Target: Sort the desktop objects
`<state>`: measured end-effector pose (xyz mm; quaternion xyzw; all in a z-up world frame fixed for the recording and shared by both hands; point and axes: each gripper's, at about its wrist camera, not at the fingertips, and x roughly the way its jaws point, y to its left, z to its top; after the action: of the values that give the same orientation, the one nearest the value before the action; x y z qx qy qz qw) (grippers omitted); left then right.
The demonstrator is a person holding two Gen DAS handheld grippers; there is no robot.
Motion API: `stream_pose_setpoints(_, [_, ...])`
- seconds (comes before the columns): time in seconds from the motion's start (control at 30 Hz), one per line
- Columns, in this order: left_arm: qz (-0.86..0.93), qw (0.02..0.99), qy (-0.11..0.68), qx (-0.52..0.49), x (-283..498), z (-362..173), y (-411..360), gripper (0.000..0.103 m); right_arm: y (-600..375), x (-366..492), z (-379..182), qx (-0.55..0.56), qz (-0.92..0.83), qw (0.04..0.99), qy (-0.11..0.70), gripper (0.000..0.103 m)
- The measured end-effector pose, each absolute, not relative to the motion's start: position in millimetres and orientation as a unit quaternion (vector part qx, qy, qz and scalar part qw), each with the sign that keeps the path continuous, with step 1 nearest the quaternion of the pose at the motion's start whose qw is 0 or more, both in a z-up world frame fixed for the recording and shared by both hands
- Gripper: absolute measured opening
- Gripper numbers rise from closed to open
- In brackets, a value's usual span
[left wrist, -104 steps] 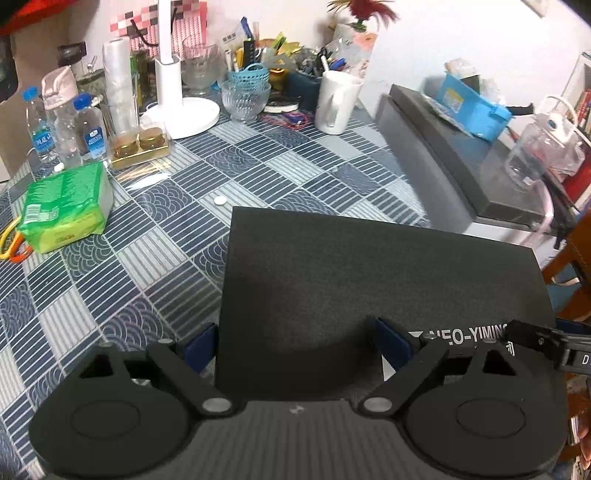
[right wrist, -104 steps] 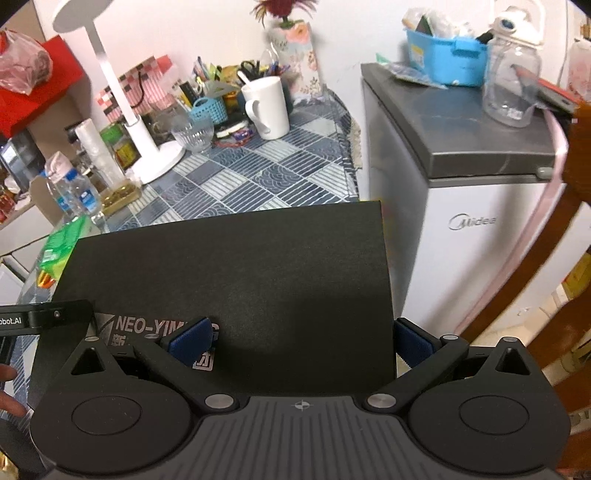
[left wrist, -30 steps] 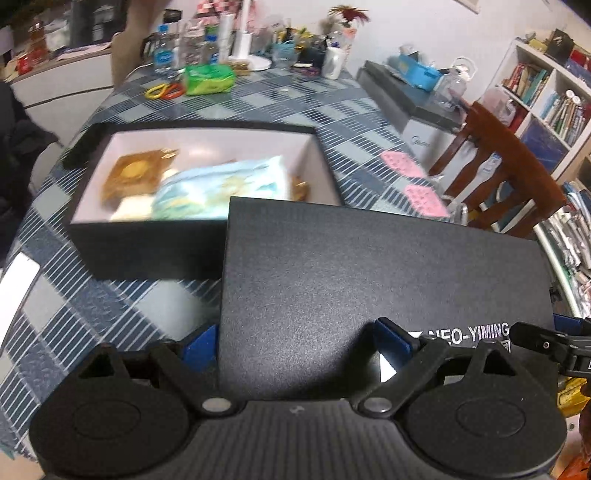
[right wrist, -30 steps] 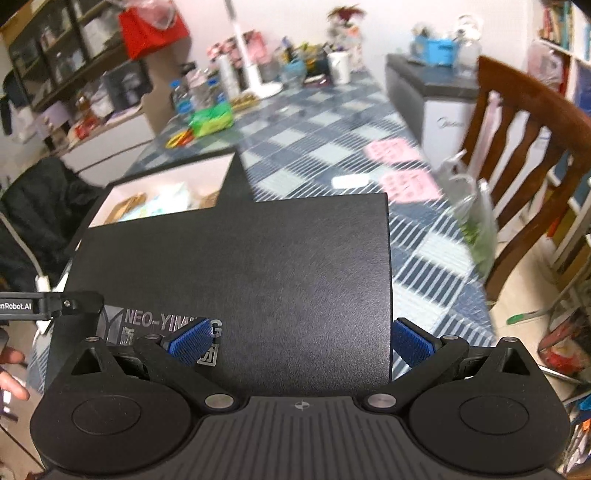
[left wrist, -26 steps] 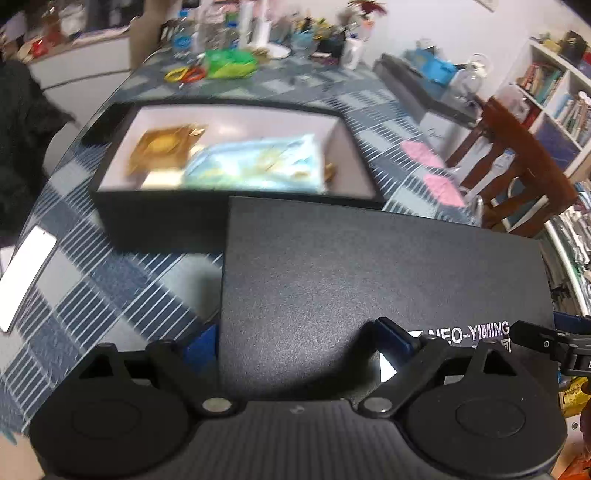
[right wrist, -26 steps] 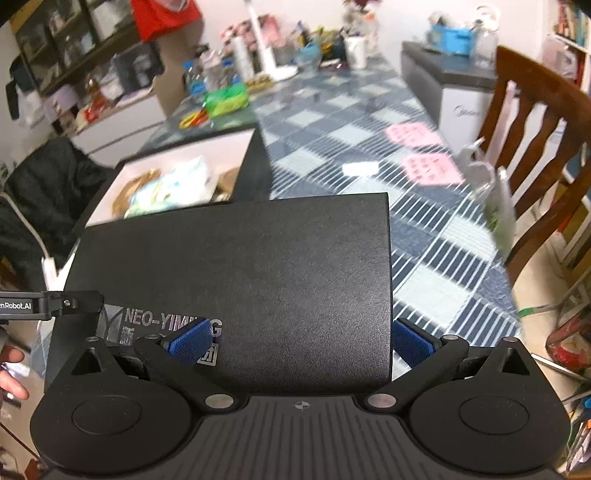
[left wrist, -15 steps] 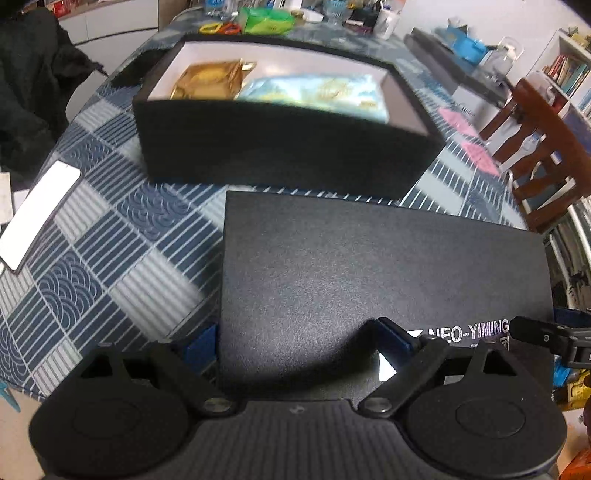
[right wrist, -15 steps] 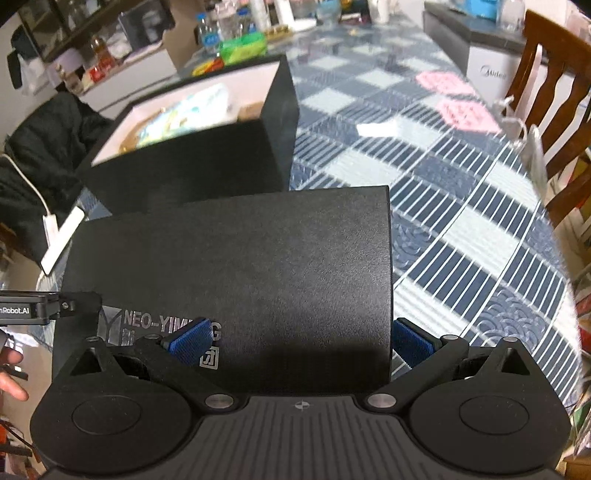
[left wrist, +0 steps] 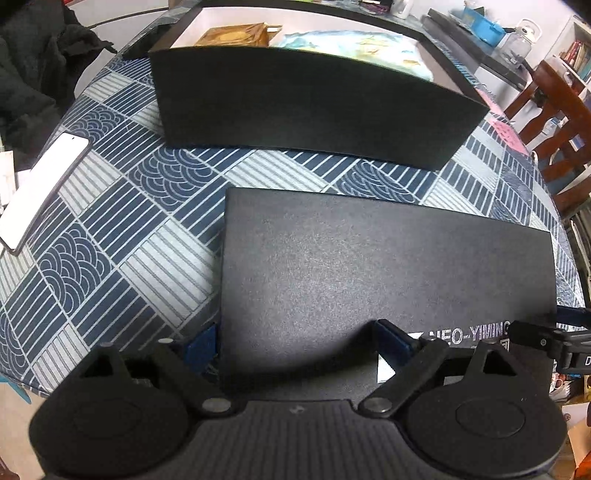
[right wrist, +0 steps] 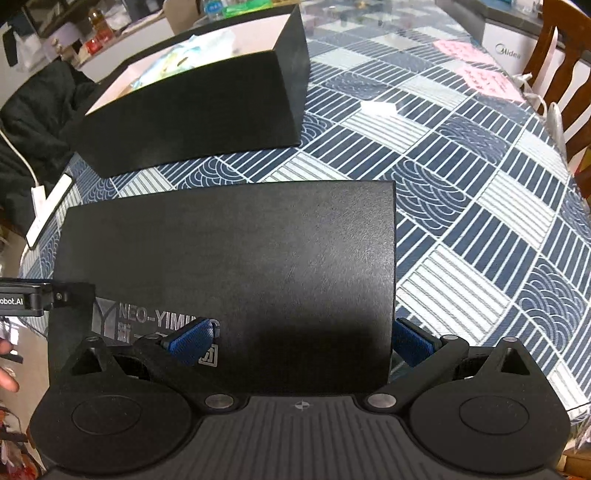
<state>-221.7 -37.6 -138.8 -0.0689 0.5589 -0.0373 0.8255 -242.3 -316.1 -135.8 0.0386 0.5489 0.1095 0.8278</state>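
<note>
A flat black lid [left wrist: 388, 266] with "NEO-YIMING" lettering hangs low over the patterned table, just short of an open black box [left wrist: 314, 110]. My left gripper [left wrist: 295, 341] is shut on the lid's left end. The right gripper [right wrist: 301, 341] is shut on the right end of the lid [right wrist: 240, 251]. The box [right wrist: 192, 122] has a white inside and holds a gold packet [left wrist: 236, 35] and a pale blue packet [left wrist: 354, 44]. Its near wall faces me and hides most of the contents.
A white phone [left wrist: 40, 192] lies at the table's left edge. Pink papers [right wrist: 476, 74] and a white scrap [right wrist: 380, 109] lie right of the box. A wooden chair [left wrist: 554, 110] stands at the right. Fingers of a hand [right wrist: 7, 369] show at far left.
Both grippers came down and back toward the near table edge with the lid. The box now sits higher in view, its near wall filling more of it. Both grips are unchanged.
</note>
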Motion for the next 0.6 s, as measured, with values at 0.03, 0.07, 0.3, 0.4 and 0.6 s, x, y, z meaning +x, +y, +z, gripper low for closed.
stream_pose_setpoints(0.03, [-0.036, 0.825, 0.560, -0.069, -221, -141, -36, 0.103, -315, -242, -137, 0.041, 0.111, 0.827, 0.549, 0.103])
stream_pose_setpoints(0.07, [-0.034, 0.825, 0.560, -0.069, -221, -142, -35, 0.103, -314, -240, -139, 0.040, 0.111, 0.826, 0.551, 0.103])
stream_pose_setpoints(0.3, [-0.025, 0.823, 0.564, -0.068, -220, -151, -32, 0.103, -307, -238, -147, 0.029, 0.115, 0.822, 0.557, 0.103])
stream_pose_setpoints(0.4, [-0.026, 0.826, 0.560, -0.061, -220, -151, -32, 0.103, -306, -239, -149, 0.031, 0.118, 0.822, 0.557, 0.103])
stream_pose_setpoints(0.6, [-0.021, 0.831, 0.552, -0.062, -225, -151, -29, 0.103, -307, -242, -148, 0.020, 0.135, 0.824, 0.551, 0.103])
